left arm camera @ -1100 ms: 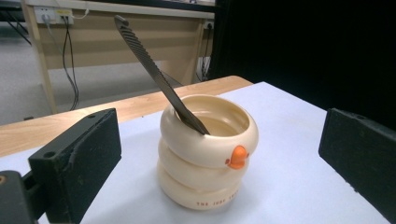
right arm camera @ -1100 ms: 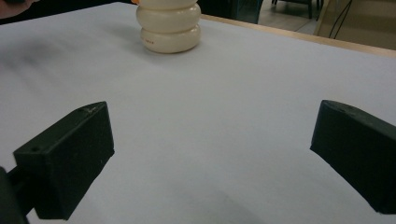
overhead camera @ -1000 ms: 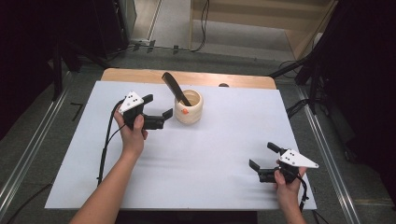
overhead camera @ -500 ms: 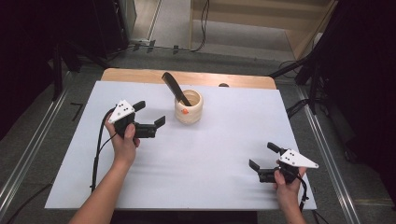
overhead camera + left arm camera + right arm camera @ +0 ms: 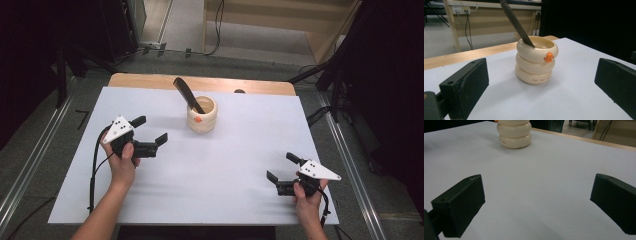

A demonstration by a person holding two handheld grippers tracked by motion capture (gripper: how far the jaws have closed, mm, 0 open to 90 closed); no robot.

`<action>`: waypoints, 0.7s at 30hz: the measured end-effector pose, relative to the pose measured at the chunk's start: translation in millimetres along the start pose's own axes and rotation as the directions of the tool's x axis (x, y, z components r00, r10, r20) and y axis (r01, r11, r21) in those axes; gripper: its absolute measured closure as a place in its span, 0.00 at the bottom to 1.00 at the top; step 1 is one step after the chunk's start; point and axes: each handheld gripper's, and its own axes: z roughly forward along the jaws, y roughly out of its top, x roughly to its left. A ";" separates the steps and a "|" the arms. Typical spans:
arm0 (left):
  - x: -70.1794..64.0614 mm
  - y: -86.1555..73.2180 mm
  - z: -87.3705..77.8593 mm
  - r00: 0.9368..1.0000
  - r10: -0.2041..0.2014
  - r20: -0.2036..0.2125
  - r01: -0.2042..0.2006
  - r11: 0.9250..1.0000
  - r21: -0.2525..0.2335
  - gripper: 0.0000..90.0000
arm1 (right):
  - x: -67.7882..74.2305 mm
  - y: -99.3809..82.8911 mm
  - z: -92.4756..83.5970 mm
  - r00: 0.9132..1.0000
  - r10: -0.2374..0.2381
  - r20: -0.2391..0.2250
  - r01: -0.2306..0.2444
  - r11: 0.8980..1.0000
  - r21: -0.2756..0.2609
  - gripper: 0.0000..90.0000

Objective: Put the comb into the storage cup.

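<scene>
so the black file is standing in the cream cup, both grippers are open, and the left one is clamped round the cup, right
Not quite. The left gripper is open but apart from the cream cup, short of it, as the high view shows. The black file does stand in the cup, and the right gripper is open.

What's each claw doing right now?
Left claw: open, holding nothing, short of the cream holder.
Right claw: open, holding nothing.

L gripper (image 5: pixel 150 129) open nr cup (image 5: pixel 202 114) w/ file (image 5: pixel 188 94); R gripper (image 5: pixel 284 167) apart.
</scene>
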 end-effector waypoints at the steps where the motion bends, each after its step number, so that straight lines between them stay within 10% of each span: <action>1: -0.5 -1.2 -2.3 1.000 0.001 0.000 -0.001 1.000 -0.001 0.00 | -0.1 0.0 0.1 1.000 -0.002 0.000 0.002 1.000 -0.001 0.00; 21: -3.5 -16.9 -31.5 1.000 0.012 -0.016 -0.012 1.000 0.009 0.00 | -0.1 0.1 -1.0 1.000 0.009 0.003 -0.009 1.000 -0.001 0.00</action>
